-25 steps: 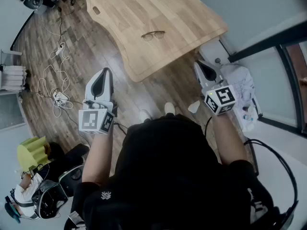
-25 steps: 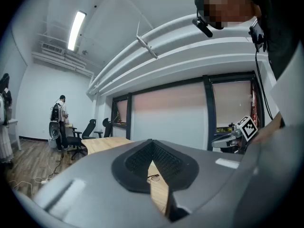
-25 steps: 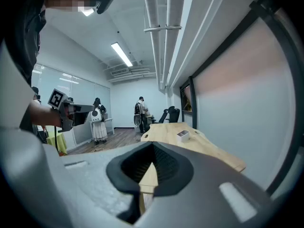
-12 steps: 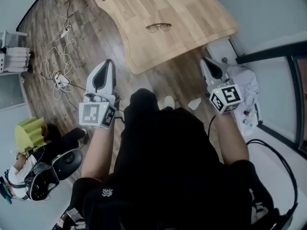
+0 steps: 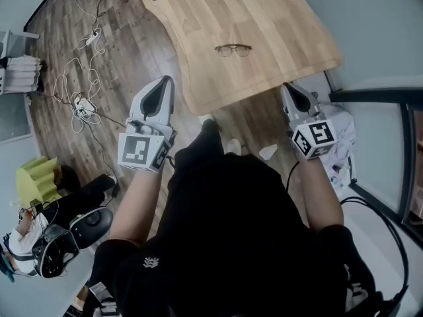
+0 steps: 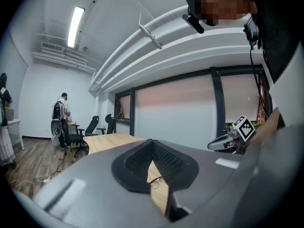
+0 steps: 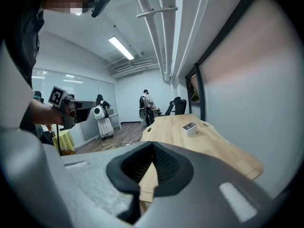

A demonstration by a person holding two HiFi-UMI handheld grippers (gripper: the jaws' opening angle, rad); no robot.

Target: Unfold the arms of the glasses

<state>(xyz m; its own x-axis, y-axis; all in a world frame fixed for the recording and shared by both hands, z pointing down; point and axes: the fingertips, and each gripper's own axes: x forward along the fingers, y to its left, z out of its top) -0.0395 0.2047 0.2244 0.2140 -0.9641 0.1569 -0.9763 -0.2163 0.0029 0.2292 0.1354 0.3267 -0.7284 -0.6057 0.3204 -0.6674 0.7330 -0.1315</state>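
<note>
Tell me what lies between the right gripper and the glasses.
Only bare wooden tabletop. In the head view, nothing sits between the right gripper, which is at the near edge, and the glasses.

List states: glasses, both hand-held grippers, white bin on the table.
glasses: lying on the table, arms look folded, untouched
left hand-held gripper: shut, empty, short of the table edge
right hand-held gripper: shut, empty, short of the table edge
white bin: upright, open top, far end of the table
</note>
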